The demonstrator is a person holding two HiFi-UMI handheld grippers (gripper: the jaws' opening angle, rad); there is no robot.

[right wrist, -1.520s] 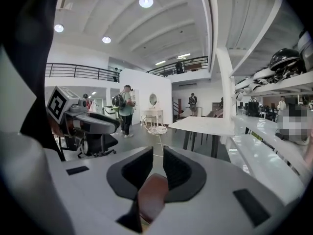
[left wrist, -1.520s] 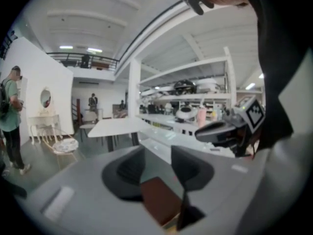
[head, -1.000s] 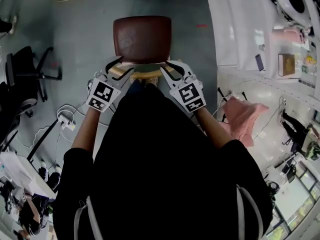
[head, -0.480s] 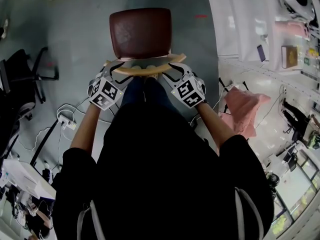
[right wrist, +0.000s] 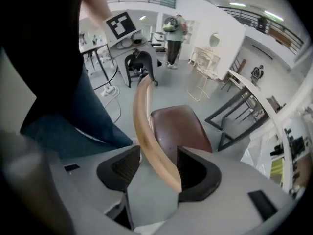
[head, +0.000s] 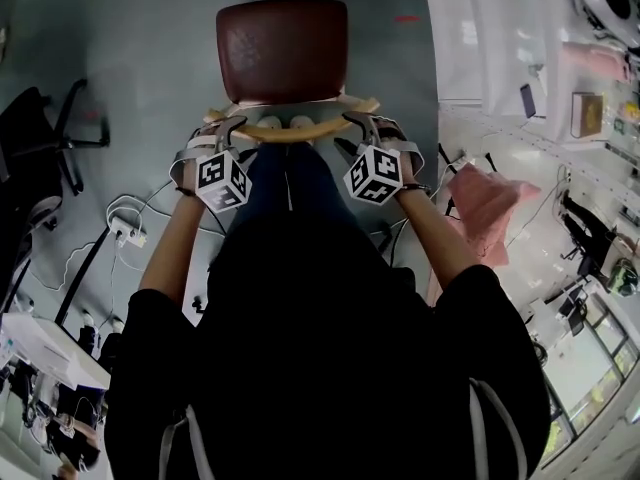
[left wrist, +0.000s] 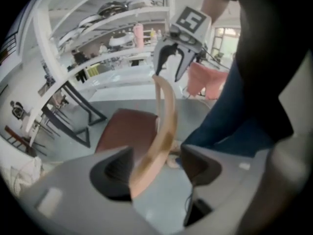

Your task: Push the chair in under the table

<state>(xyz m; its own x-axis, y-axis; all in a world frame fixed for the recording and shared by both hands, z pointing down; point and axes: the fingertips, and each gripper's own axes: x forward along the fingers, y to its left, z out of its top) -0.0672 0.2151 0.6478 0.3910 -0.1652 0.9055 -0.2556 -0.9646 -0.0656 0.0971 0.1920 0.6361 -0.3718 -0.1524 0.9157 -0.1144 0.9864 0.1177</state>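
Head view, left gripper (head: 232, 130), right gripper (head: 355, 133) pitched down, jaws just opened wide astride chair backrest (head: 295, 134)

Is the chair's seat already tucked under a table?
No: in the head view the chair's brown seat shows whole on the open grey floor, with nothing over it.
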